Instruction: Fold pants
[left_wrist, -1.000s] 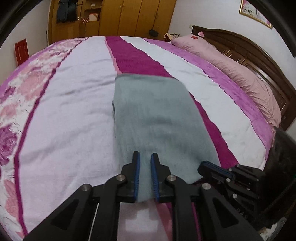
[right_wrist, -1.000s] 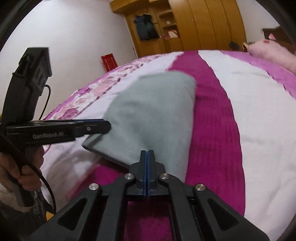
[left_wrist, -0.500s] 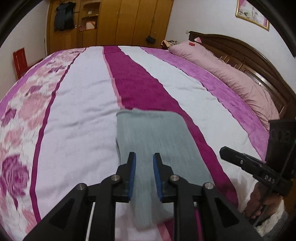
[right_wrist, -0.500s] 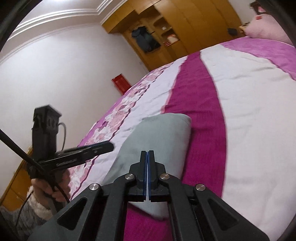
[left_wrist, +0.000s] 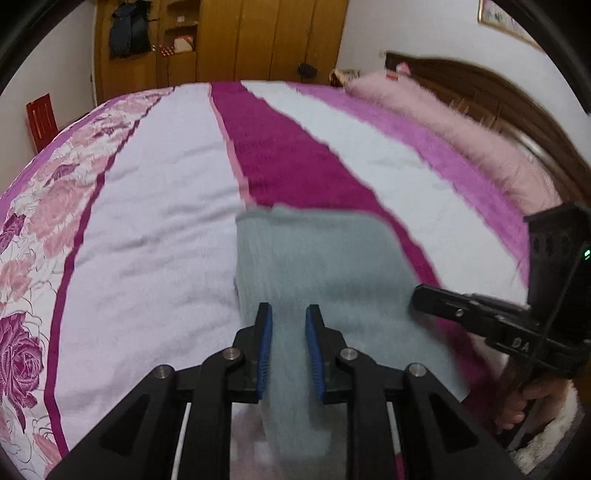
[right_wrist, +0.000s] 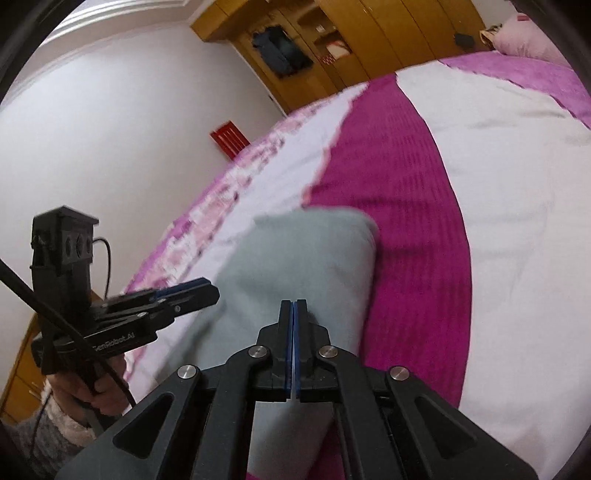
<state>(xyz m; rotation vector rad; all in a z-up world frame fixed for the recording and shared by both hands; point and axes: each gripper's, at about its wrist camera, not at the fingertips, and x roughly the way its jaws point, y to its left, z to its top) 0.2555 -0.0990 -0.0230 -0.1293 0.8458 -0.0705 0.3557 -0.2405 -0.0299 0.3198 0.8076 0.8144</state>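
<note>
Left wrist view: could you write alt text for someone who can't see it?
Grey folded pants lie on a bed with a pink, white and magenta striped cover, seen between the left gripper's slightly parted blue-padded fingers. The right gripper, held in a hand, reaches in from the right; wooden wardrobes stand behind.

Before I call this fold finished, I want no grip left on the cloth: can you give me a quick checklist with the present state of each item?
1. Left gripper let go: ok, its jaws have just been opening and stand apart, with the pants behind the gap, not pinched.
2. Right gripper empty: ok, jaws shut together with nothing between them.
3. Grey pants lying folded on the bedspread: ok, a compact rectangle.
4. Far edge of the fold even: ok, it runs fairly straight.
5. Near edge tidy: cannot tell, the grippers hide it.
6. Layers underneath aligned: cannot tell.
</note>
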